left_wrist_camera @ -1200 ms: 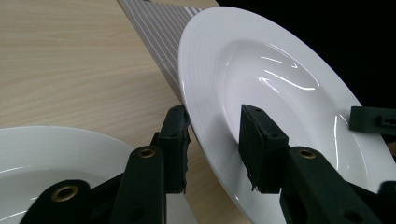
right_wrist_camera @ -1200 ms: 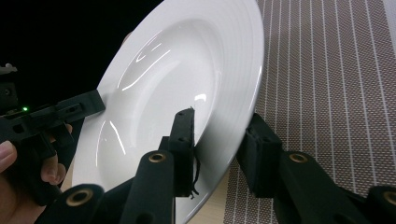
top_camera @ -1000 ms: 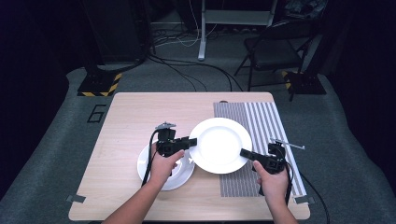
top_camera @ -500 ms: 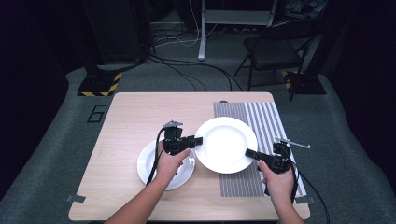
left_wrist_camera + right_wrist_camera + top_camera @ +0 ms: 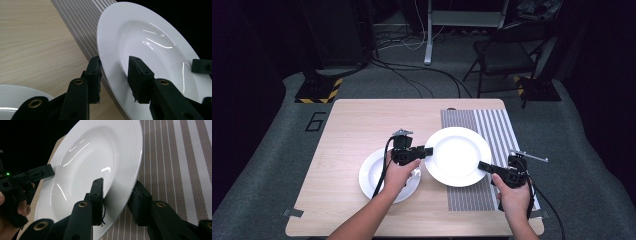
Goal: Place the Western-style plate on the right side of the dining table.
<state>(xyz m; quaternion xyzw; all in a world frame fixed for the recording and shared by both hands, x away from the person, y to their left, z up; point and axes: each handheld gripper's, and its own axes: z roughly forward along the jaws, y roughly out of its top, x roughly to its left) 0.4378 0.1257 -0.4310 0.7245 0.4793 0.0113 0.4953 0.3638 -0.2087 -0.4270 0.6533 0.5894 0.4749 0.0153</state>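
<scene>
— So why do both grippers hold the large plate (image 5: 458, 156)?
— Balance: left gripper (image 5: 428, 151) and right gripper (image 5: 482, 165) pinch opposite rims, jaws part-closed, carrying it over the striped mat (image 5: 492, 125), beside the smaller plate (image 5: 373, 172).

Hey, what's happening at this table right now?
A person is carrying a white deep plate with two tools. The left hand-held gripper grips the plate's left rim and the right hand-held gripper grips its lower right rim. The plate is over the edge of the striped placemat on the wooden table. A second white plate lies on the table under the left hand.
</scene>
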